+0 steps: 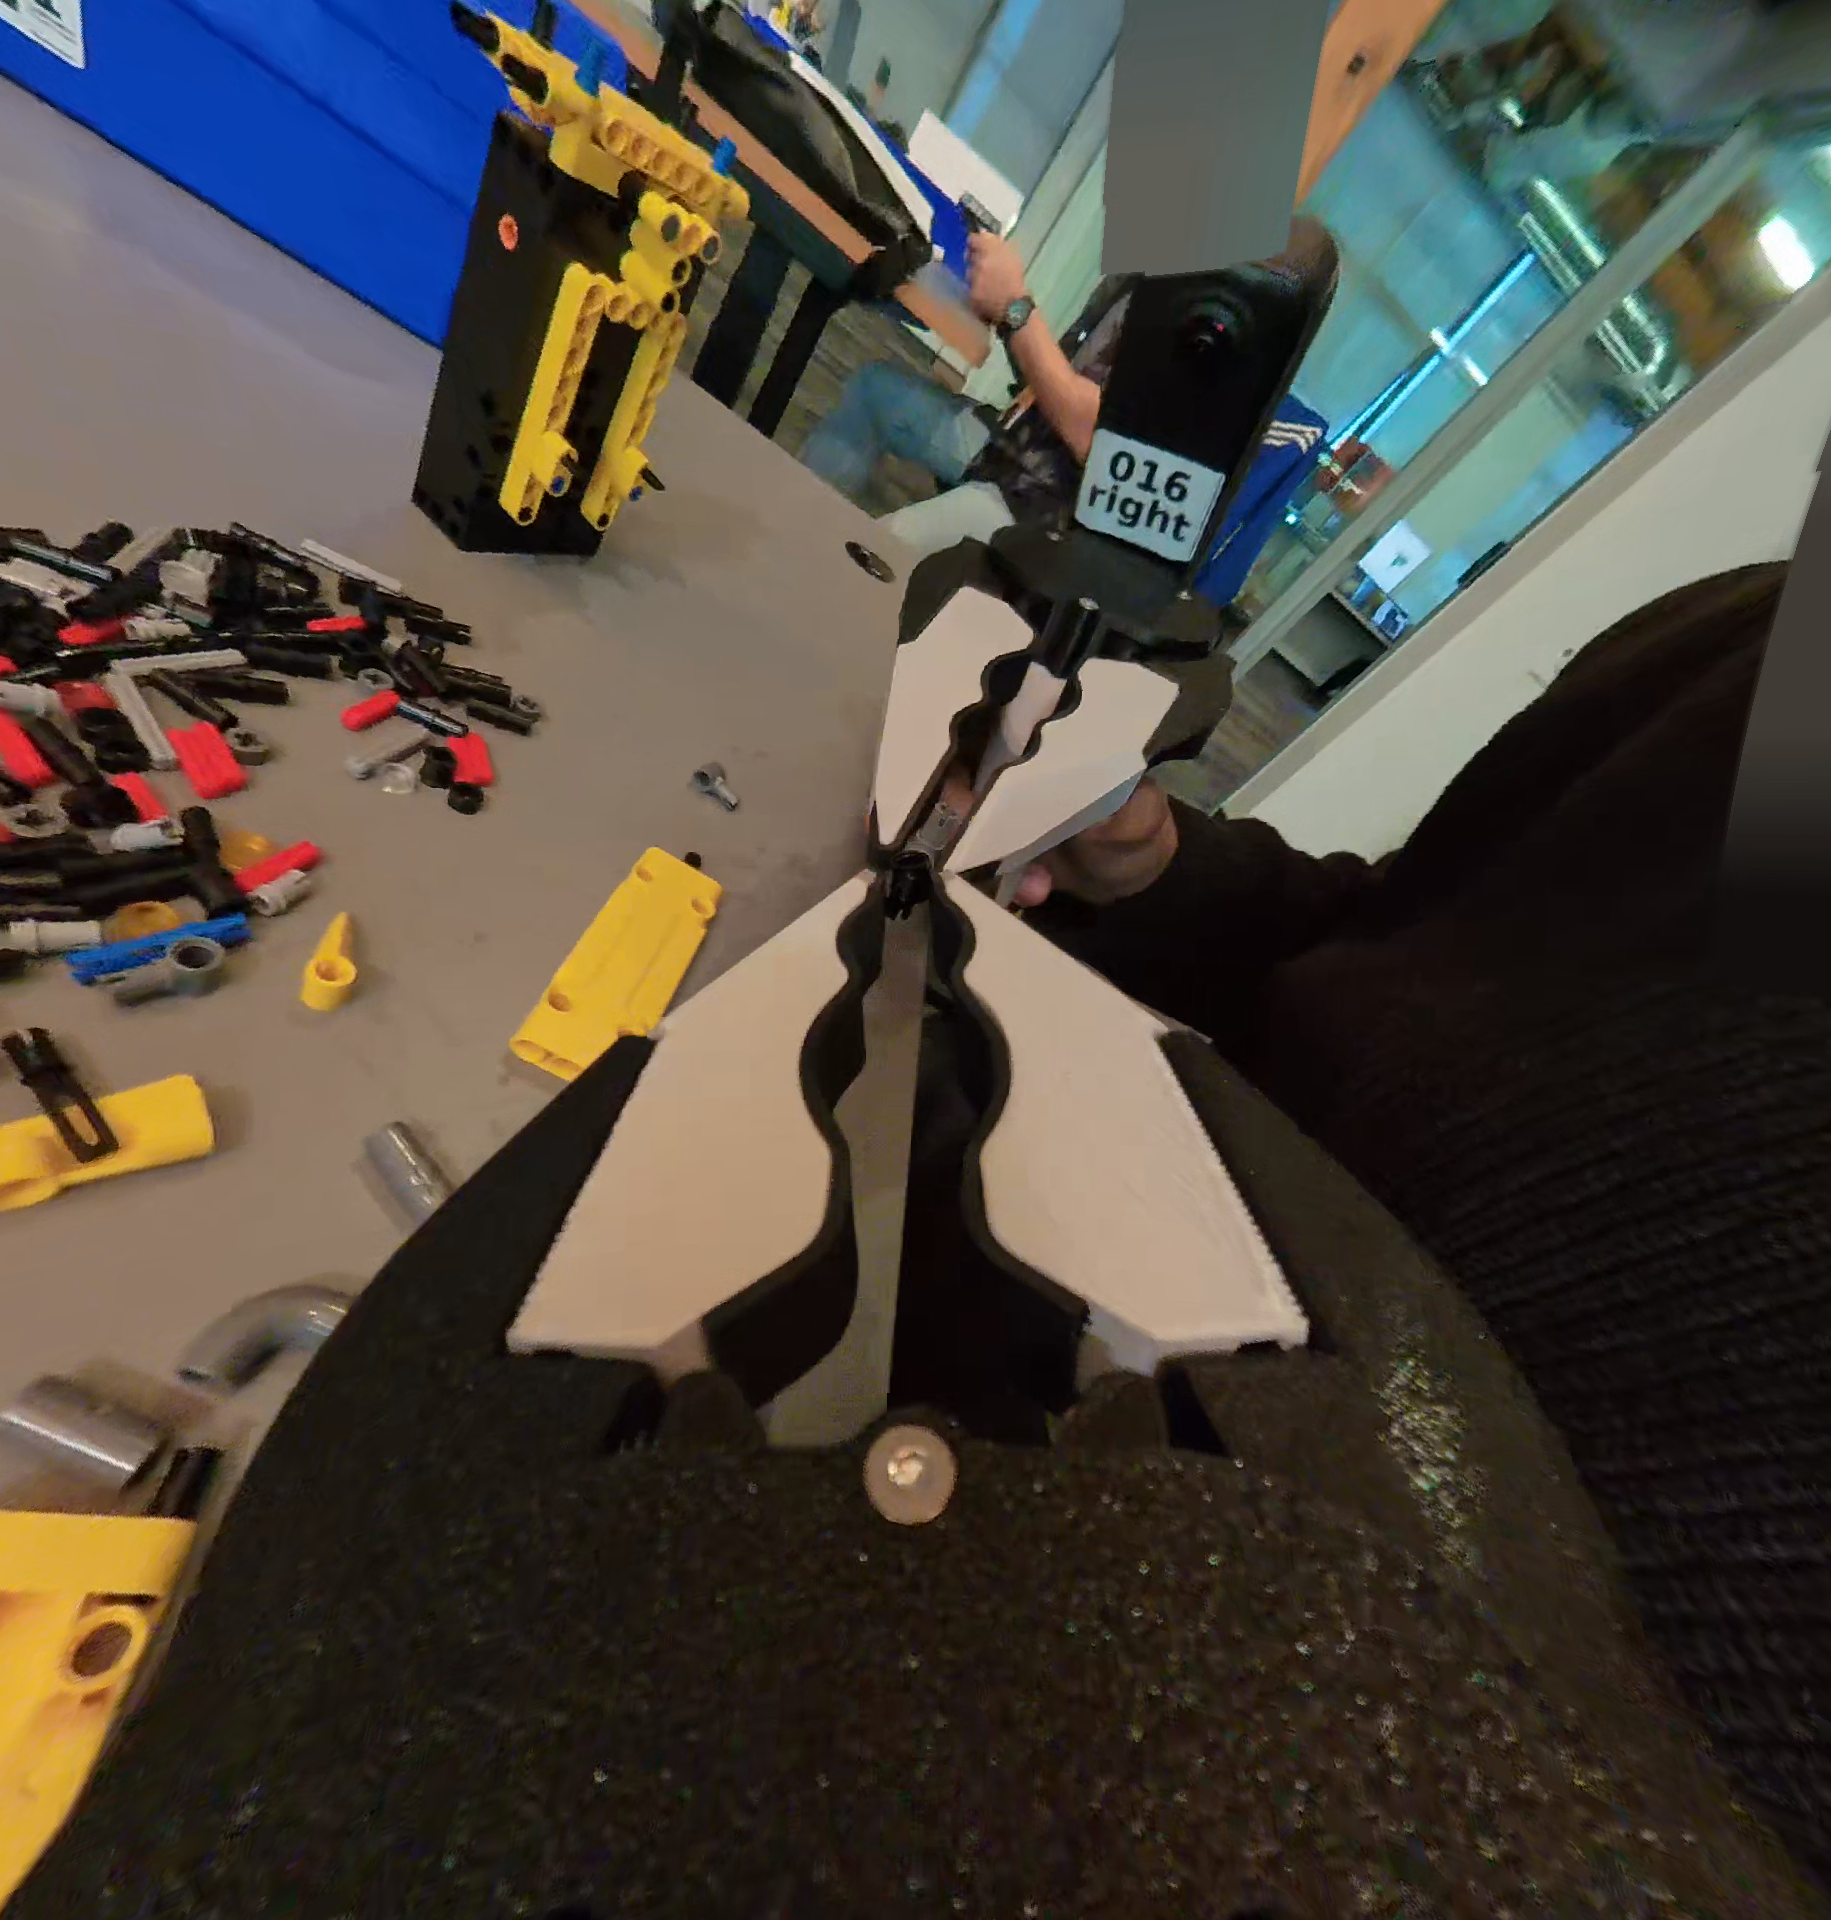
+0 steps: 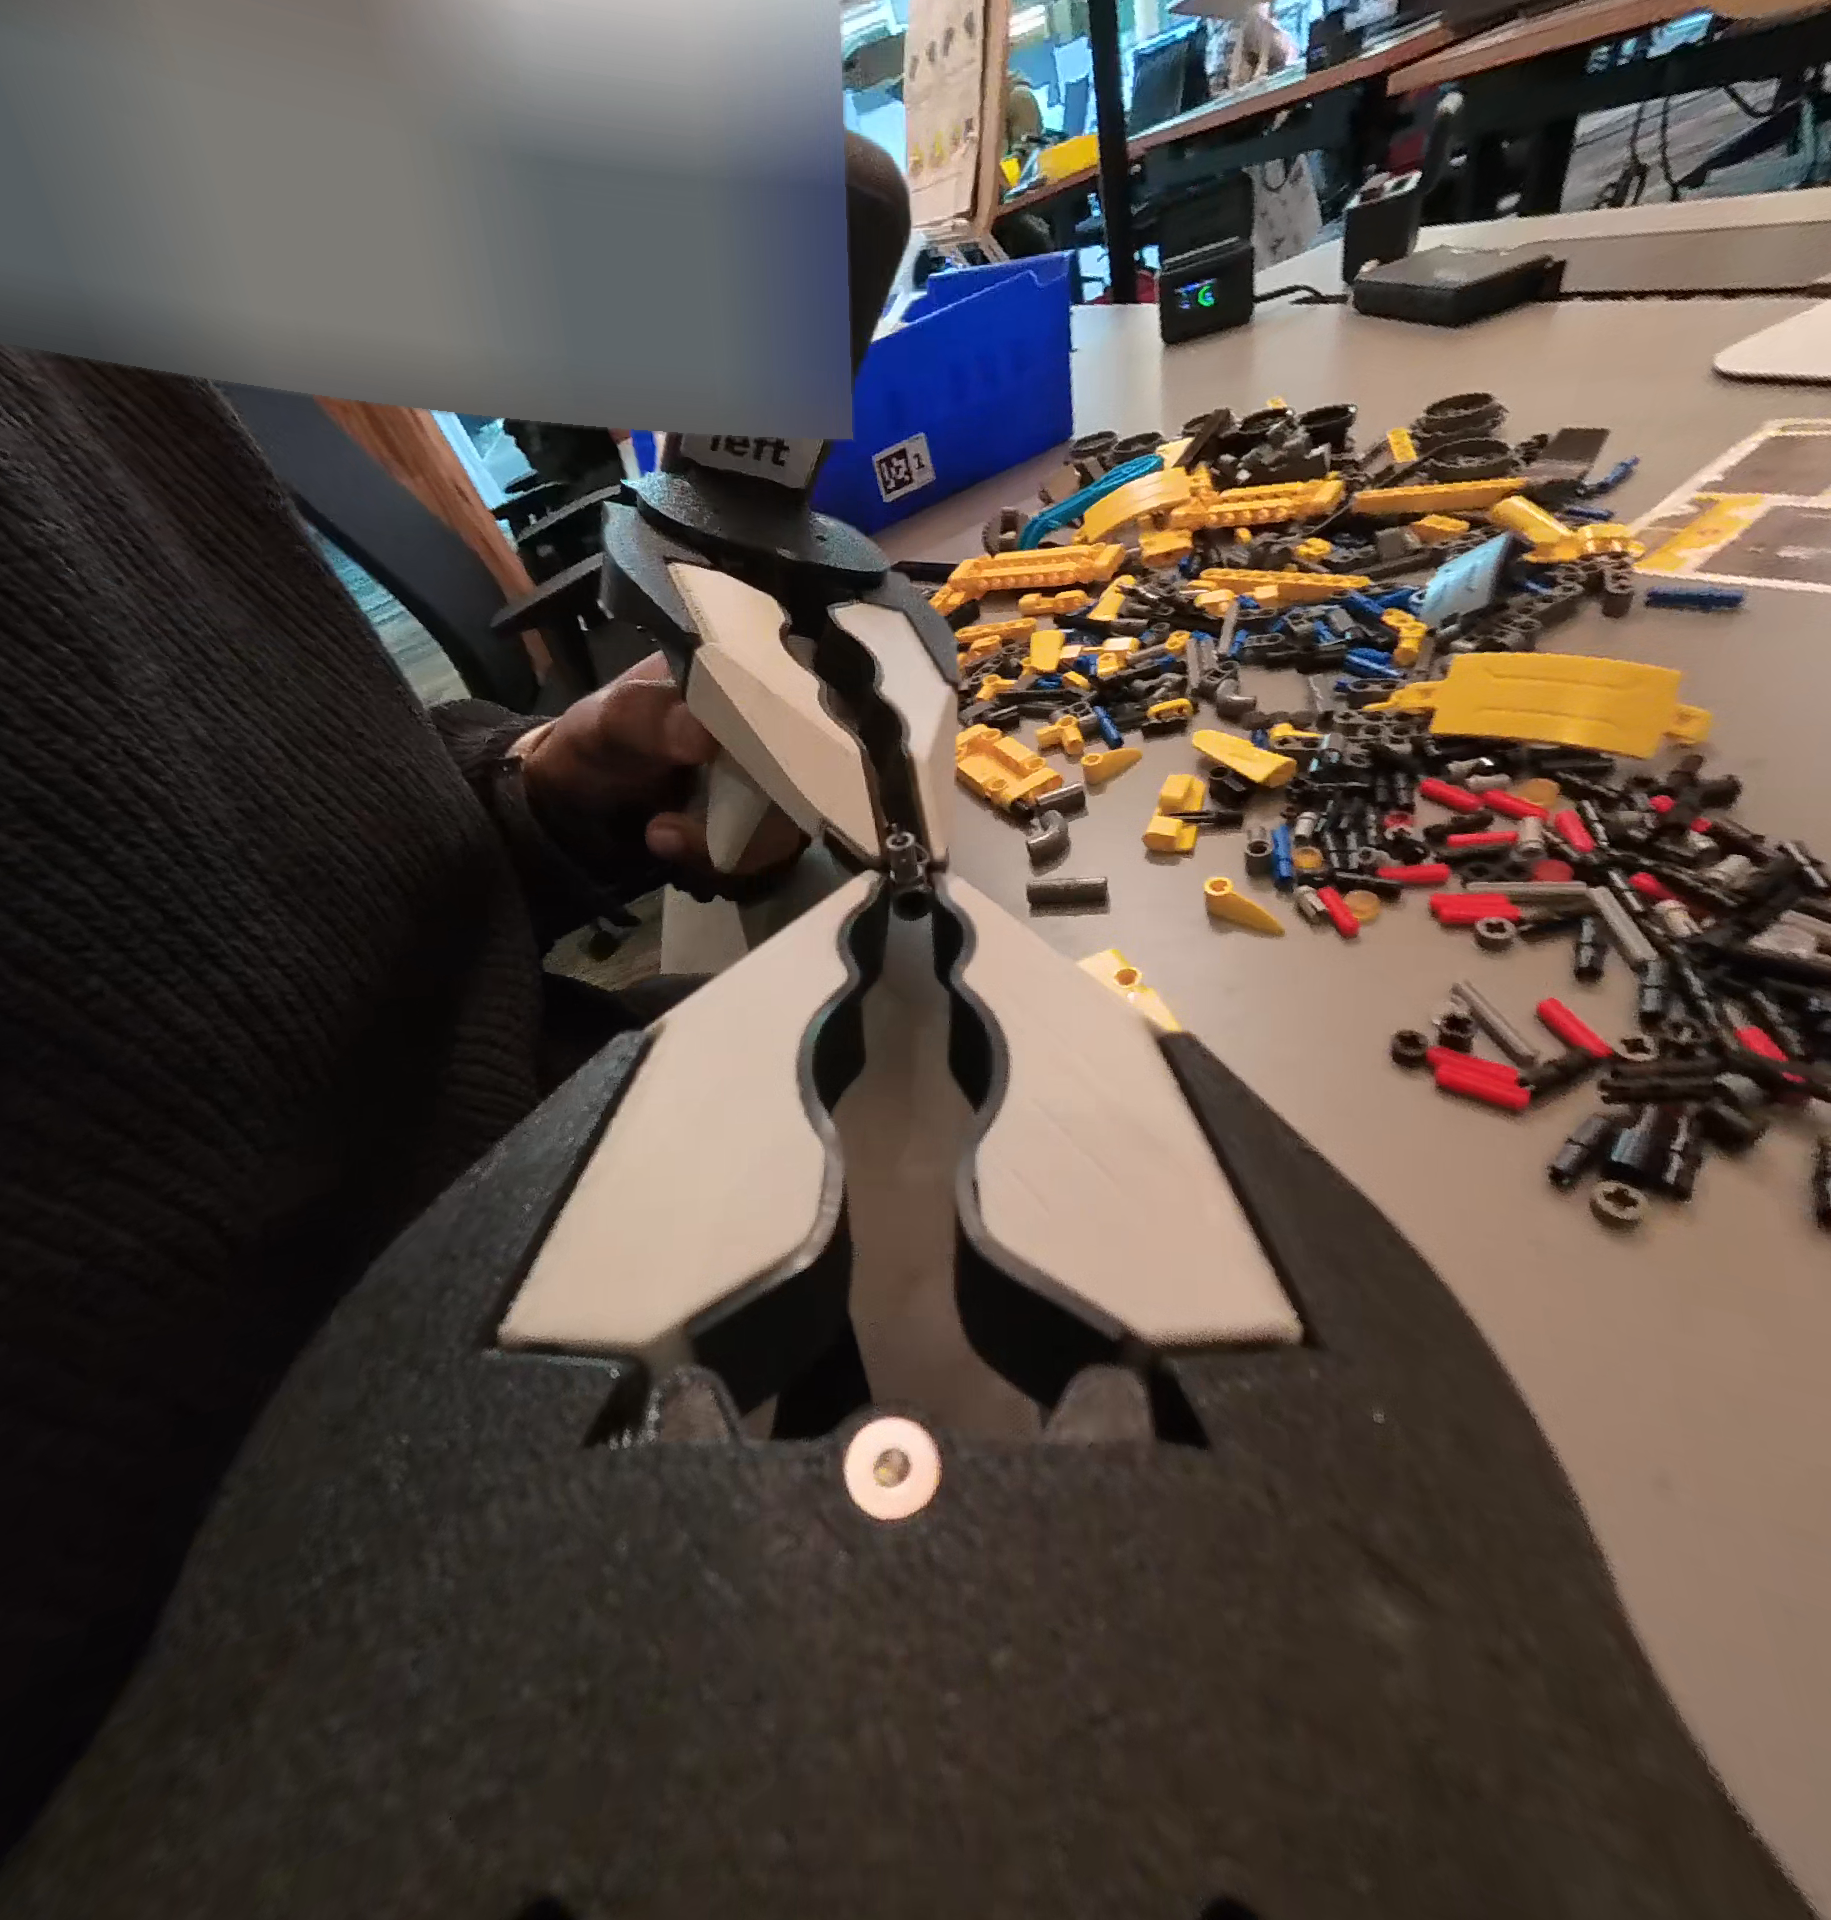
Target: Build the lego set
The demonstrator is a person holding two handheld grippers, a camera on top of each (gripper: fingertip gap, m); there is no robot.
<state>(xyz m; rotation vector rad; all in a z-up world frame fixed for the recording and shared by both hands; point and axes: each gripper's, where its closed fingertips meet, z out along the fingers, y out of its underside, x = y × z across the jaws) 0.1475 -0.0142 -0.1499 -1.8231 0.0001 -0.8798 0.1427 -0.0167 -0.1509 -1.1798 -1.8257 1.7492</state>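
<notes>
My two grippers meet tip to tip in the air by the grey table's [image 1: 682,644] edge. My left gripper [image 1: 903,885] is shut on a small black pin [image 1: 903,891]. My right gripper [image 2: 907,896] is shut on a small dark grey connector [image 2: 909,902]. In the left wrist view the right gripper [image 1: 932,831] faces me, with the grey connector [image 1: 942,821] in its tips touching the pin. In the right wrist view the left gripper [image 2: 898,844] comes in from above, and the pin [image 2: 903,852] sits against the connector. A hand [image 2: 620,748] grips the left gripper's handle.
A black-and-yellow brick model [image 1: 568,343] stands upright on the table. Loose black, red and grey pieces [image 1: 163,707] and a yellow panel [image 1: 620,966] lie to the left. A larger yellow, blue and black pile [image 2: 1358,675], a blue bin [image 2: 952,374] and a printed sheet [image 2: 1773,509] lie to the right. My left and right fingertips are right by each other. From either gripper's tips it is about 20 cm to the black-and-yellow brick model [image 1: 568,343].
</notes>
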